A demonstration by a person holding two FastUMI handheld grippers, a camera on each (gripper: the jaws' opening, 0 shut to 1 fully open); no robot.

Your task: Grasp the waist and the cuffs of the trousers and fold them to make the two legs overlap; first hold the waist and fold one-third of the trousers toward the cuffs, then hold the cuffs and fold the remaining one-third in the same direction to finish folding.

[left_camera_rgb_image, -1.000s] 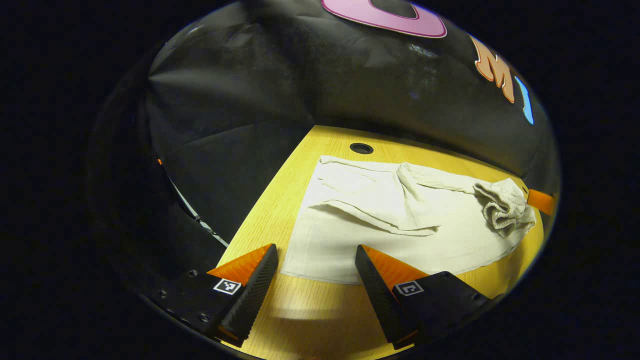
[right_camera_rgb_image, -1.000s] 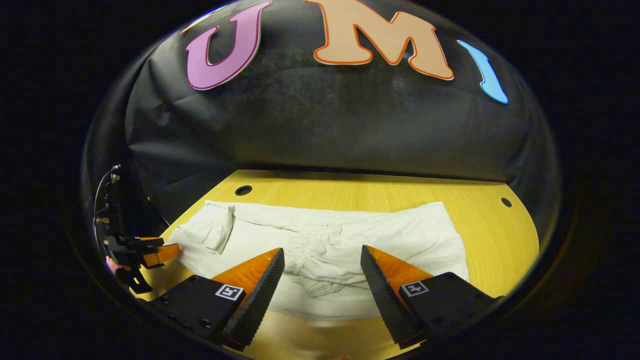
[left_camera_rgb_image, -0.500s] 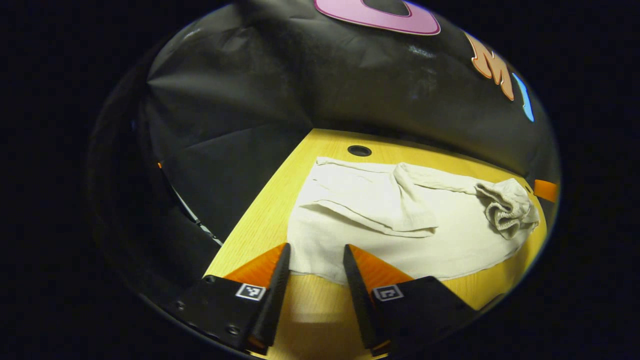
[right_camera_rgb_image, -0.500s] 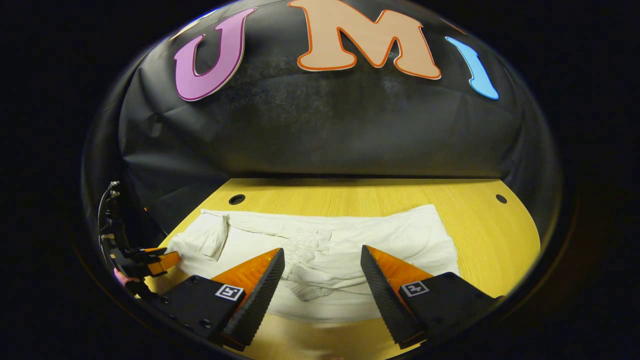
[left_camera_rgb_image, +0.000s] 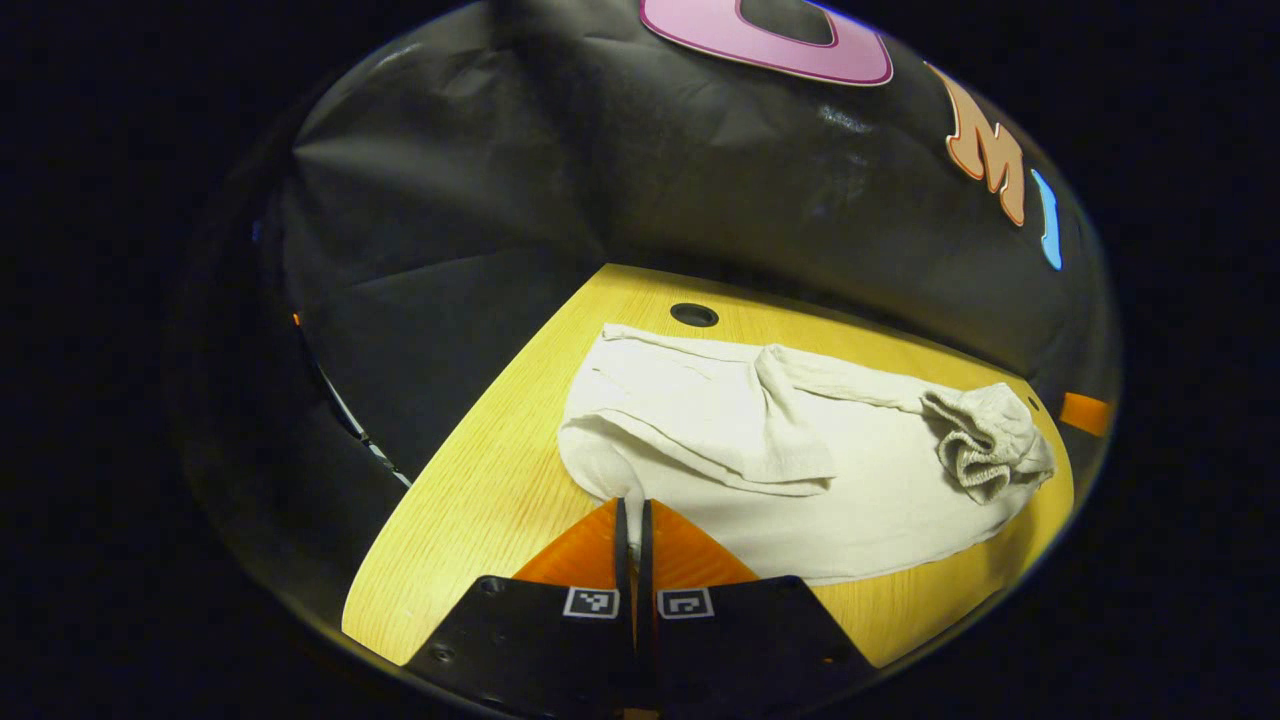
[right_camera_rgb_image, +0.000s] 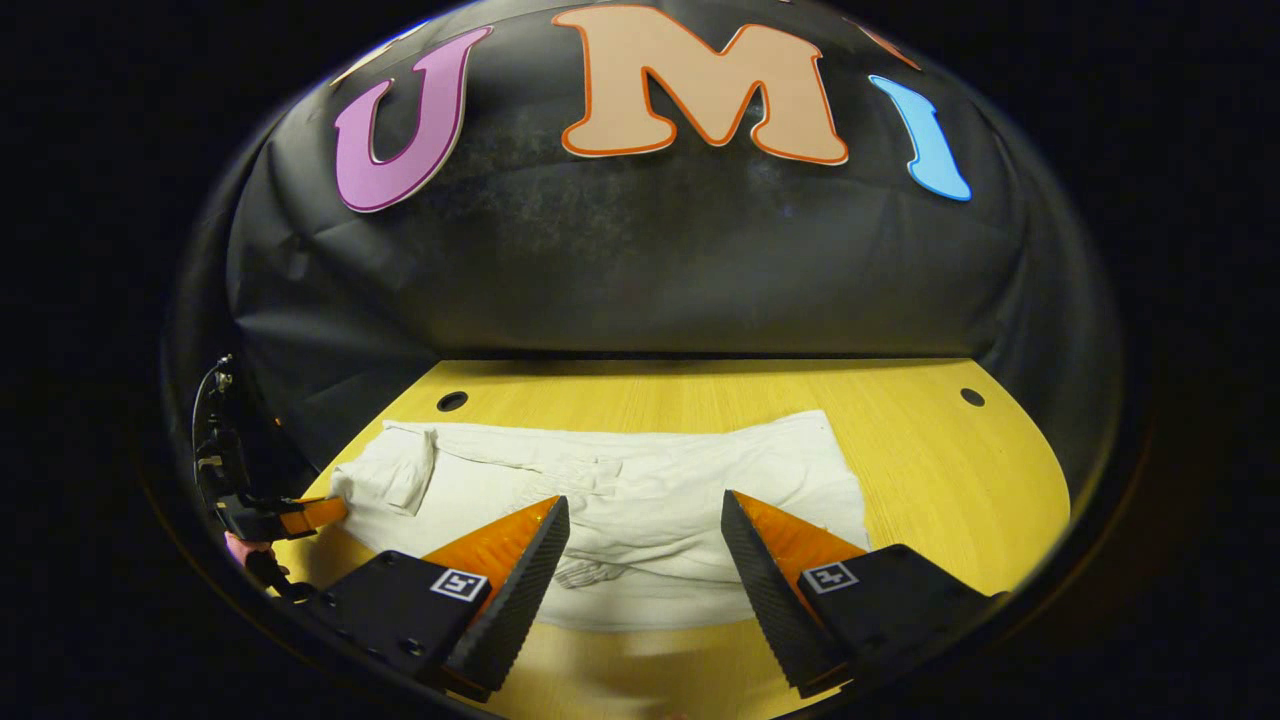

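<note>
A: The yellow wood-grain desk (right_camera_rgb_image: 930,450) carries the cream cloth trousers (right_camera_rgb_image: 700,480), spread flat lengthwise across its middle, with a round cable hole (right_camera_rgb_image: 452,401) just beyond their far left corner.

B: In the left gripper view the trousers (left_camera_rgb_image: 860,490) show one end turned back on itself, and the gathered waist (left_camera_rgb_image: 985,440) lies bunched at the far right.

A: The left gripper (left_camera_rgb_image: 633,520) has its fingers pressed together on the near edge of the cuff end, which rises off the desk (left_camera_rgb_image: 470,530) there.

B: The right gripper (right_camera_rgb_image: 645,545) hangs with fingers wide apart above the trousers' middle, touching nothing. The left gripper (right_camera_rgb_image: 300,513) appears at the left end.
</note>
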